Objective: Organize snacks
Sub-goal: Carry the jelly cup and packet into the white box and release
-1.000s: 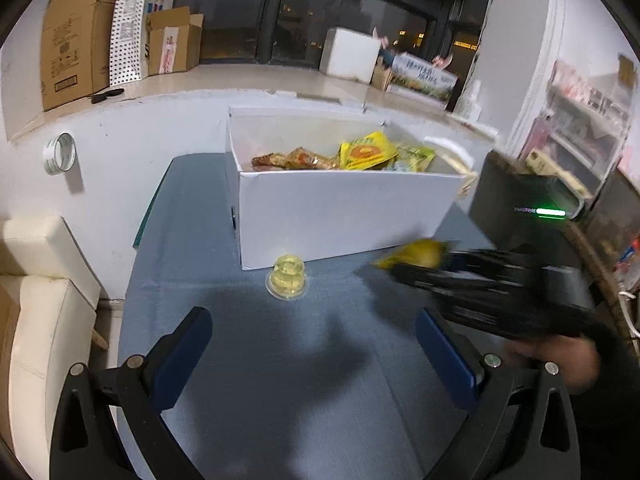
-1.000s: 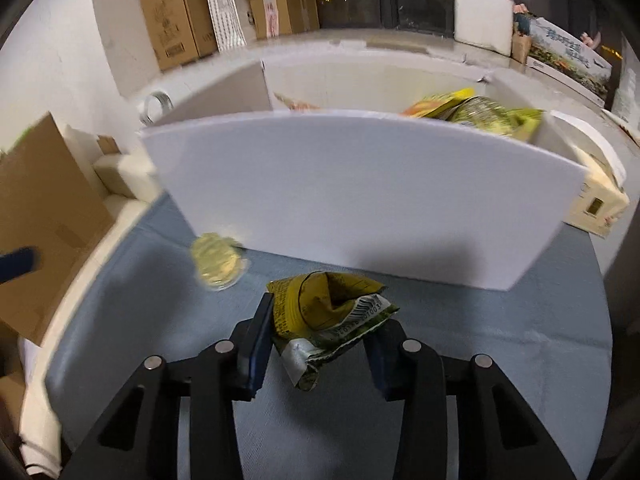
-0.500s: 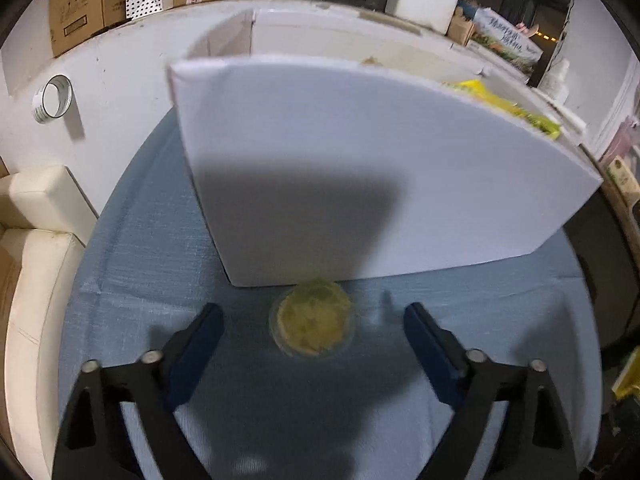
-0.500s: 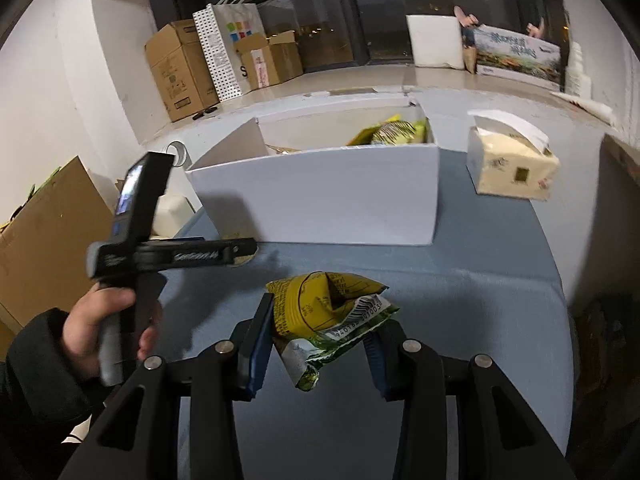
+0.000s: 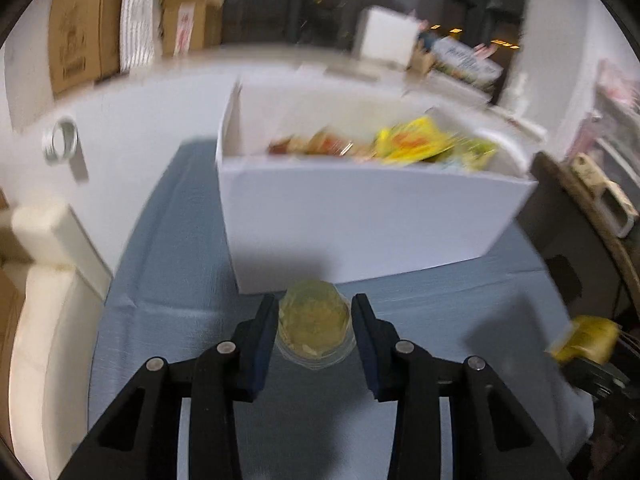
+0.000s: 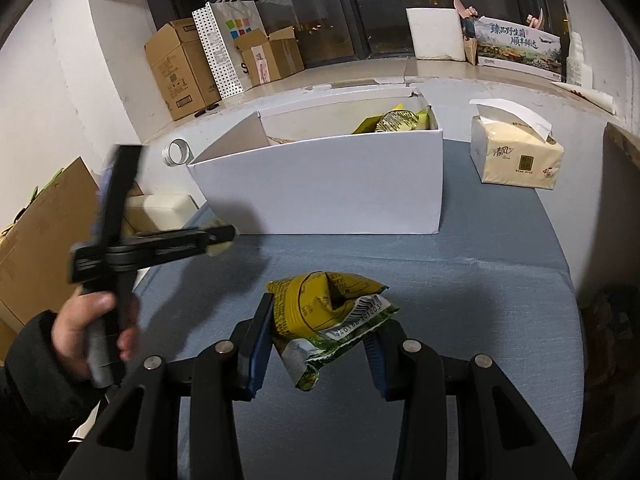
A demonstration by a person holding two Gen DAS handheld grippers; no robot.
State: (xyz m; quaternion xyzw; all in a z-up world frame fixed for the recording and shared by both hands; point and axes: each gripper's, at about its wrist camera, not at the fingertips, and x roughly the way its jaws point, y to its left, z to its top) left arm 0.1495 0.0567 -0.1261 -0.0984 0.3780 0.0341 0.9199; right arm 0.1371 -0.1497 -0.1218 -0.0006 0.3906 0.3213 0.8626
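Observation:
My left gripper (image 5: 314,320) is shut on a clear jelly cup (image 5: 314,326) with yellow filling, held just in front of the white box (image 5: 360,220). The box holds several snack packets (image 5: 416,146). My right gripper (image 6: 320,324) is shut on a yellow-green snack bag (image 6: 332,308), above the blue tablecloth (image 6: 460,300) and well back from the white box (image 6: 328,196). The left gripper (image 6: 218,240) also shows in the right wrist view, held by a hand, with the cup at its tip.
A tissue pack (image 6: 516,152) stands to the right of the box. Cardboard boxes (image 6: 180,68) and a dotted paper bag (image 6: 224,44) sit on the ledge behind. A roll of tape (image 6: 176,152) hangs on the wall at left. A cream seat (image 5: 44,280) is beside the table.
My left gripper has closed on the jelly cup and lifted back, so the box's inside shows again. My right gripper still holds the snack bag, having pulled back from the box earlier.

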